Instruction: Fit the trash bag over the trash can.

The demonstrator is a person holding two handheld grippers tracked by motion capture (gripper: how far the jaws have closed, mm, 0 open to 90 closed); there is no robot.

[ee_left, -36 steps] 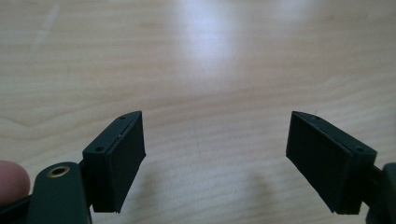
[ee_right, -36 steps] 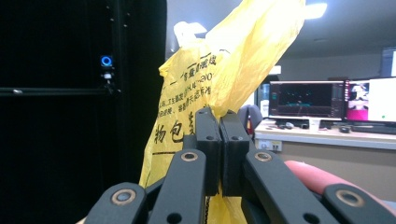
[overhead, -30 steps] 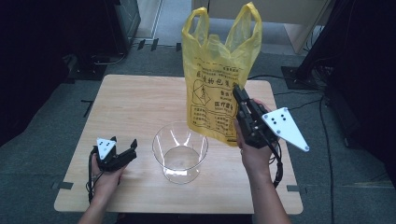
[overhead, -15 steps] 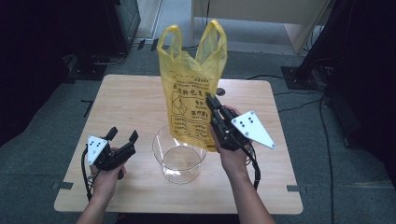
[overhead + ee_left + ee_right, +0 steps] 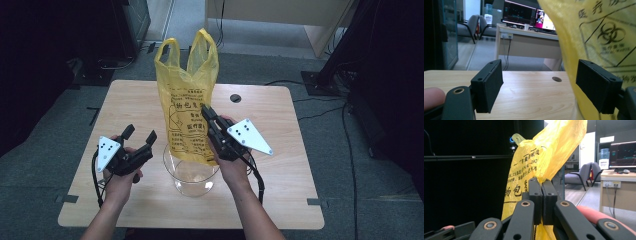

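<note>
One yellow bag (image 5: pixel 189 112) is what I've got, pinched in my right fingers (image 5: pixel 206 113) at its side, hanging upright w/ its bottom dipping into the clear glass bowl (image 5: pixel 192 175) near the front of the bench (image 5: pixel 280 150). Two handles stick up at the top, unheld. Right fingers are clenched on the plastic; the right gripper view shows both pads (image 5: pixel 535 195) pressed together w/ film bunched between. Left fingers (image 5: pixel 139 135) are released, spread wide, nothing in them, hovering just left of the bowl and near the bag. Risks, as I judge them: my grip is on one thin fold only, so the film could slip out or tear if I tug; the bag is limp and may fold over the rim rather than drop in; pushing it down w/ the bowl unsteadied could nudge or tip the glass, since the left fingers aren't on it. Views differ: high view gives the whole layout, bag over bowl, both hands. Left gripper view shows the bag (image 5: pixel 599 37) right next to one open pad (image 5: pixel 596 85), w/ a printed hazard symbol the high view blurs. Right gripper view alone proves the pinch itself, though it doesn't take in the bowl.
</note>
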